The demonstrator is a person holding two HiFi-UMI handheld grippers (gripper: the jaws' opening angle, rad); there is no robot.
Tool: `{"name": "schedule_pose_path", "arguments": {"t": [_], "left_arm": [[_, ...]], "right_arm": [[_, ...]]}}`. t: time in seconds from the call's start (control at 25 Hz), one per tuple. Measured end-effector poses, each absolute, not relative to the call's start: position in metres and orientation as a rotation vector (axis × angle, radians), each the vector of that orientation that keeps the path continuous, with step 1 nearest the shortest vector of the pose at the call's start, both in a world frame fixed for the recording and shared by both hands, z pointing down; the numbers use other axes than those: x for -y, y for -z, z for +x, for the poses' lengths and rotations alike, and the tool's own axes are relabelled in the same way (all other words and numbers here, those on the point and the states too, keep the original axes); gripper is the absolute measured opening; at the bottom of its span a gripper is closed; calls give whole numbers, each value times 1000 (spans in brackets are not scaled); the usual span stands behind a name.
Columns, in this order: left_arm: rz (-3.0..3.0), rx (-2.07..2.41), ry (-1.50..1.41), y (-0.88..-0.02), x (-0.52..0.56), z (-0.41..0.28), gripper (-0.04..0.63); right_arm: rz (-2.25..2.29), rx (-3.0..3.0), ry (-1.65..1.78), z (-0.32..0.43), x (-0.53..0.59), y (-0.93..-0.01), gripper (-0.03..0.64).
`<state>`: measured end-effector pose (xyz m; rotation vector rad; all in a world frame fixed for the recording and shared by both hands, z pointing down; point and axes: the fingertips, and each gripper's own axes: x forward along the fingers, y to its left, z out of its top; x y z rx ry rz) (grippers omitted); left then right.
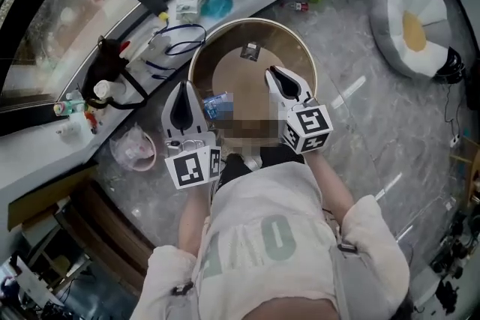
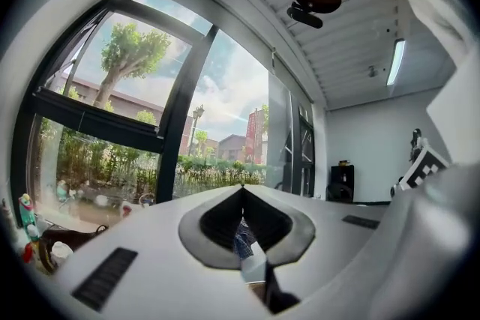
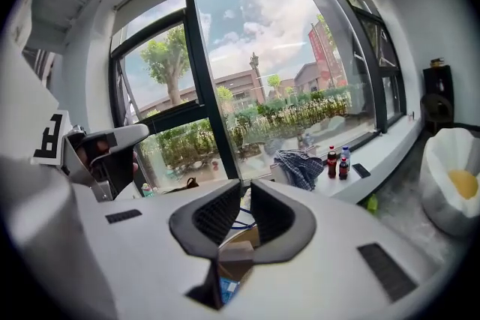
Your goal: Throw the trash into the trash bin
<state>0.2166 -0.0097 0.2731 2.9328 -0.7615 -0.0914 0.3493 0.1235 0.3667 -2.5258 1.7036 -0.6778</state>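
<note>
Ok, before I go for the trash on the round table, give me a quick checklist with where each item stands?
1. Trash in sight: ok. A blue wrapper lies on the round table, between the two grippers.
2. Second piece in sight: ok. A small dark item lies further out on the table.
3. Left gripper ready to grasp: not ok. Its jaws are together.
4. Right gripper ready to grasp: not ok. Its jaws are all but together, with nothing between them.
5. Bin found: cannot tell. A pink bag-lined container on the floor to the left looks like it.
</note>
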Motion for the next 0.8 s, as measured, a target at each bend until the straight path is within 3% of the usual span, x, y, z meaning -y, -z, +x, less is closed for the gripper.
{"name": "schedule_pose_path", "arguments": {"t": [0.36, 0.8], "left_arm": [[2913, 668, 19, -305, 0, 273, 11], [2853, 573, -167, -401, 8, 306, 11]], "right_arm": [[-2525, -1686, 805, 416, -104, -440, 242], [-2610, -1818, 1223, 464, -73, -638, 256]]}}
